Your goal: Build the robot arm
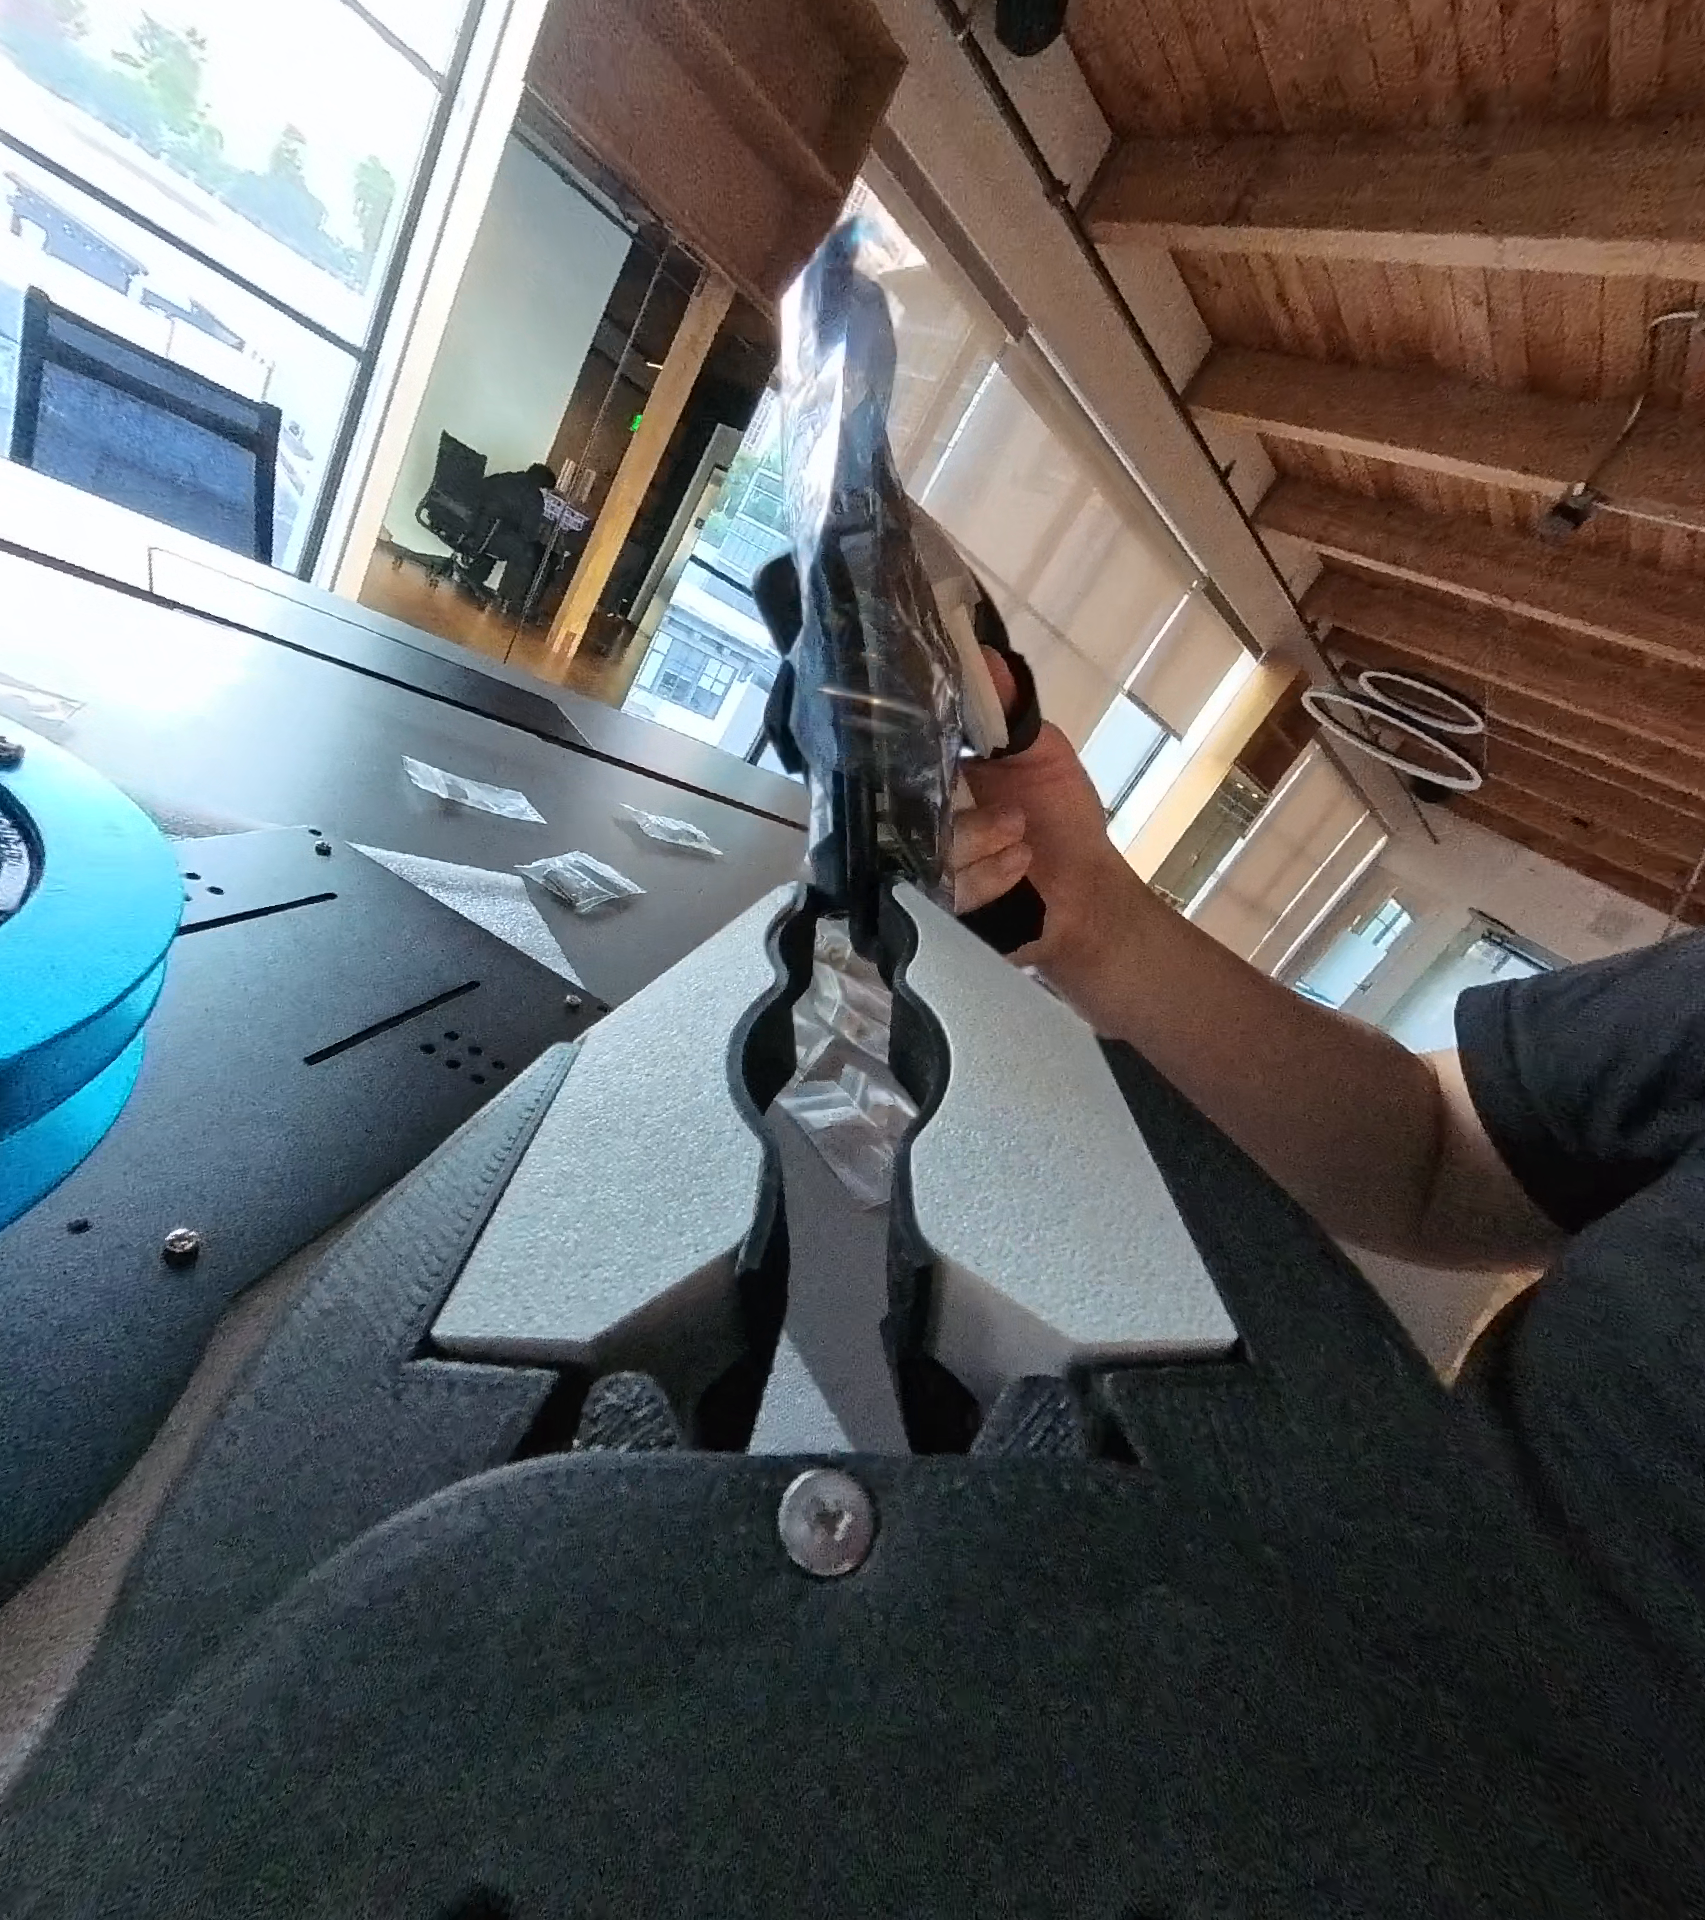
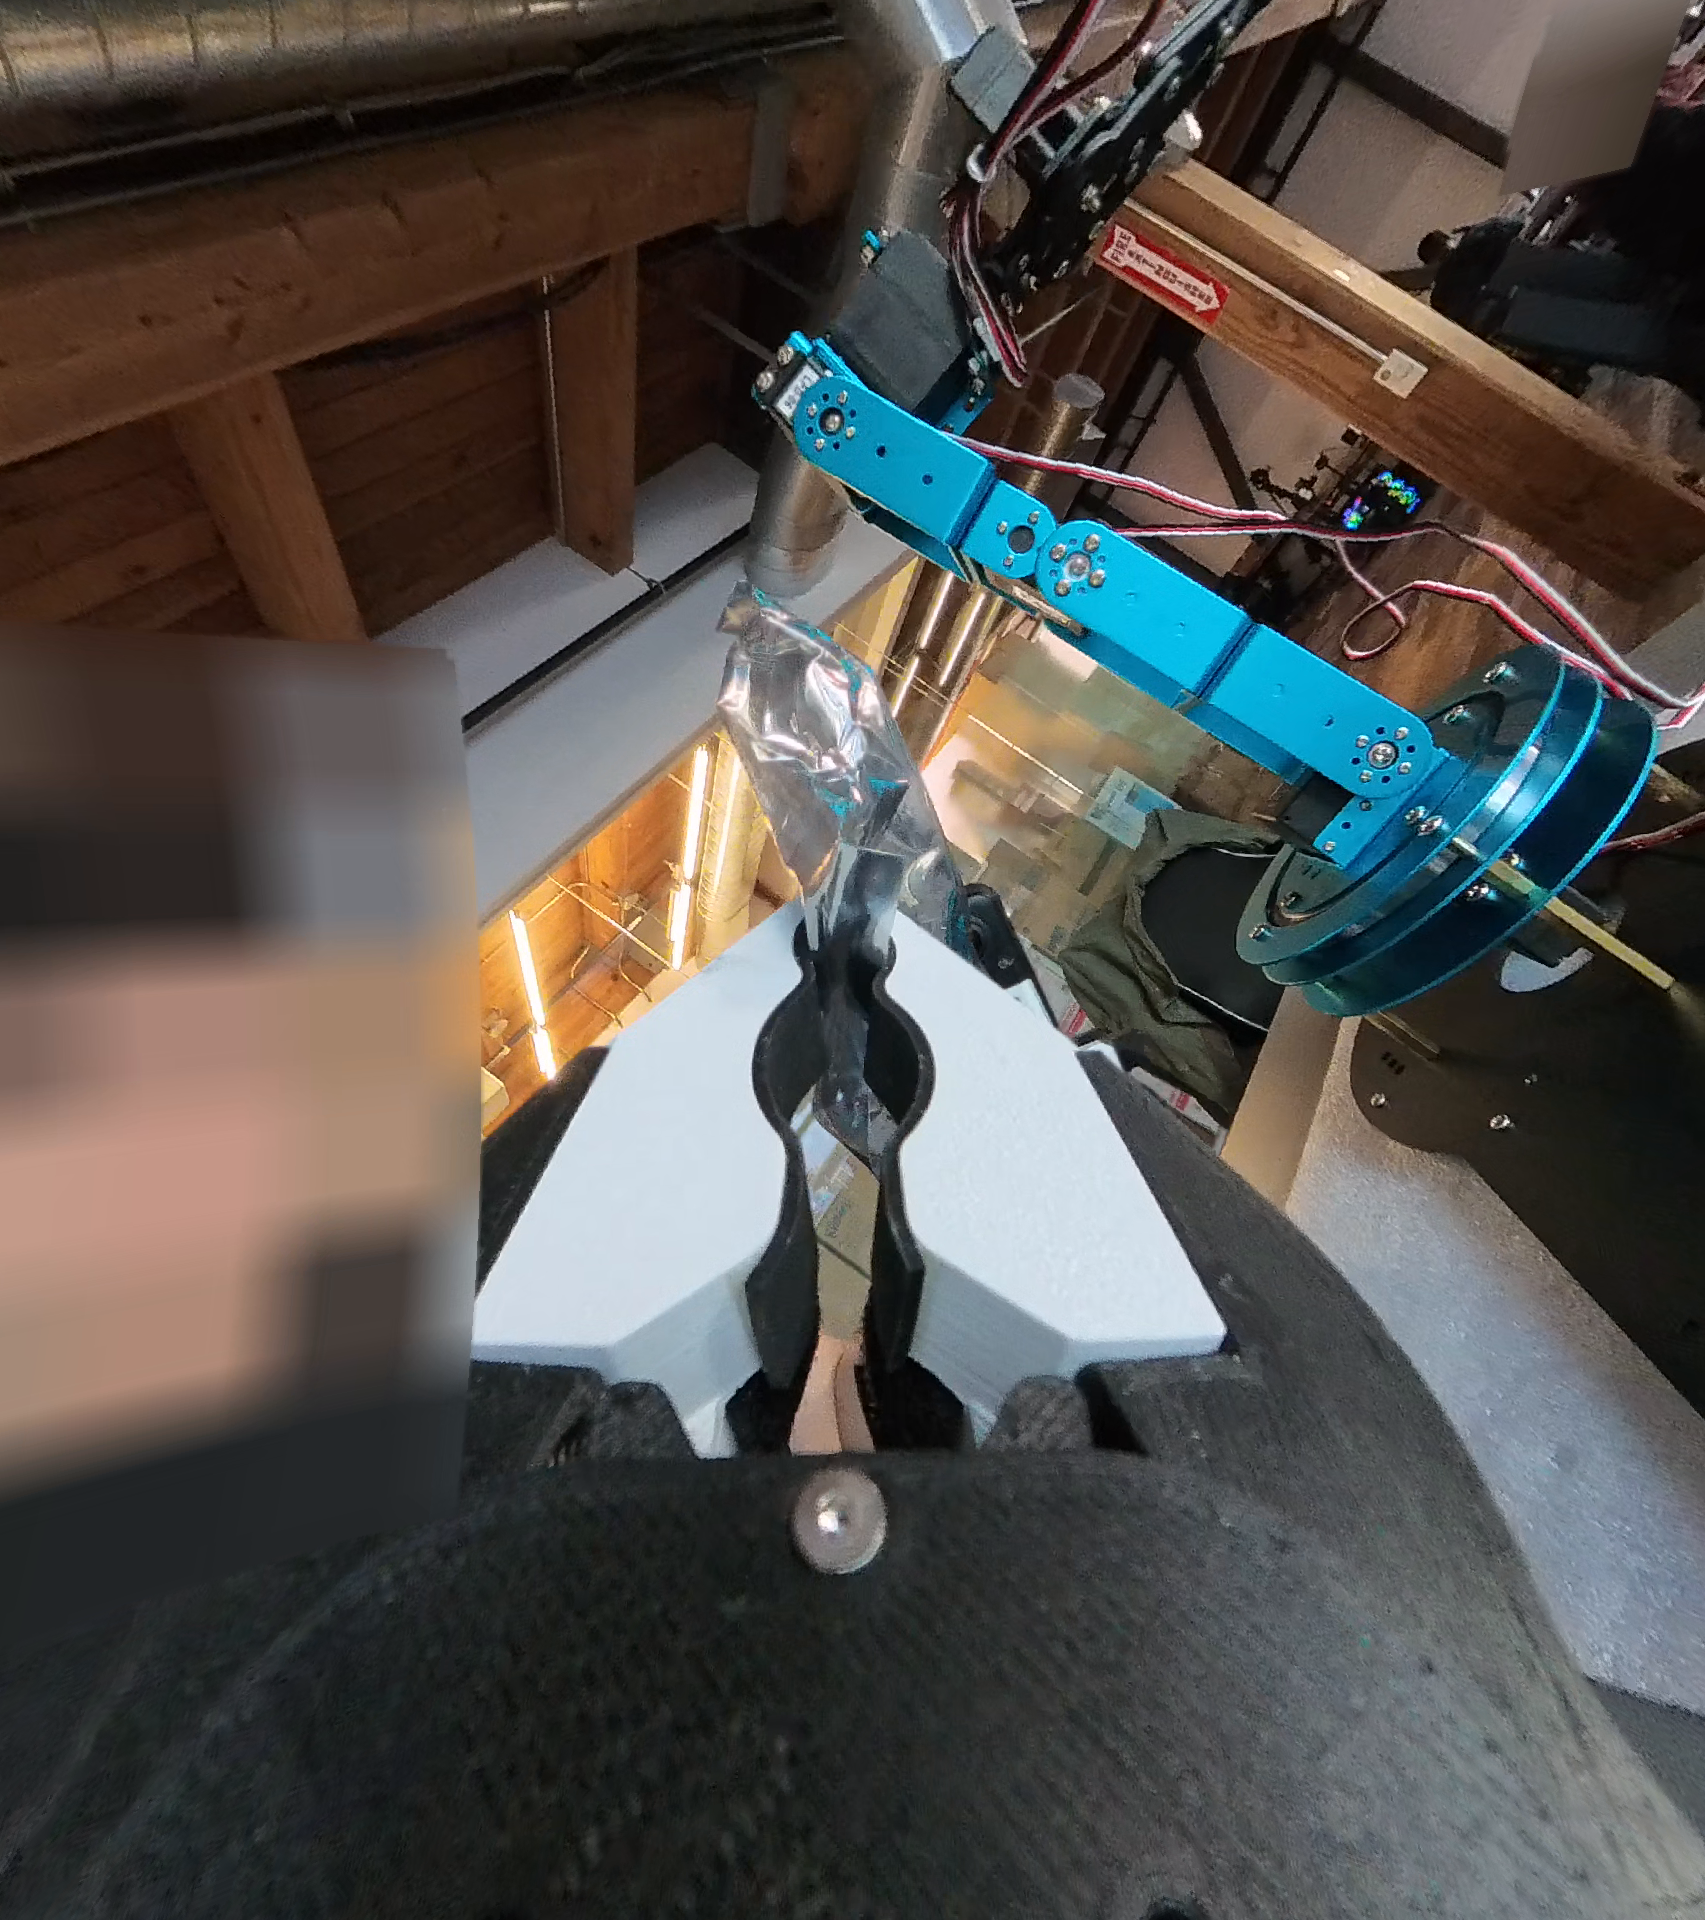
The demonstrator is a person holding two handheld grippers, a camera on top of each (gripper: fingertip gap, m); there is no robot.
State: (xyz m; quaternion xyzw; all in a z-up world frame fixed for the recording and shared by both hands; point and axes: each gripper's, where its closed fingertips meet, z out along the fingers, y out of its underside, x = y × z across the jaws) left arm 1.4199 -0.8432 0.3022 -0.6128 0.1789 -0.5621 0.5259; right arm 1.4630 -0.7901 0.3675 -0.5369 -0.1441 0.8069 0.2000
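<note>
My left gripper [image 1: 848,906] is shut on a clear plastic bag [image 1: 843,1091] of small white parts. The bag runs up between the fingers and on past the other gripper [image 1: 993,707], which a hand [image 1: 1024,831] holds close in front. In the right wrist view my right gripper [image 2: 843,940] is shut on the crinkled clear bag [image 2: 817,748], whose free end stands up above the fingertips. Both grippers appear to hold the same bag, in the air beside the table. A black part of the left gripper [image 2: 988,925] shows just behind the bag.
A blue robot arm [image 2: 1139,613] with red and white wires stands on a blue round base [image 2: 1513,831] on a black plate [image 2: 1554,1143]. The base [image 1: 17,935] and plate [image 1: 308,1039] also show at left. Small clear bags [image 1: 578,878] and white foam [image 1: 474,883] lie on the table. My hands' fingertips stand some 10 cm from each other.
</note>
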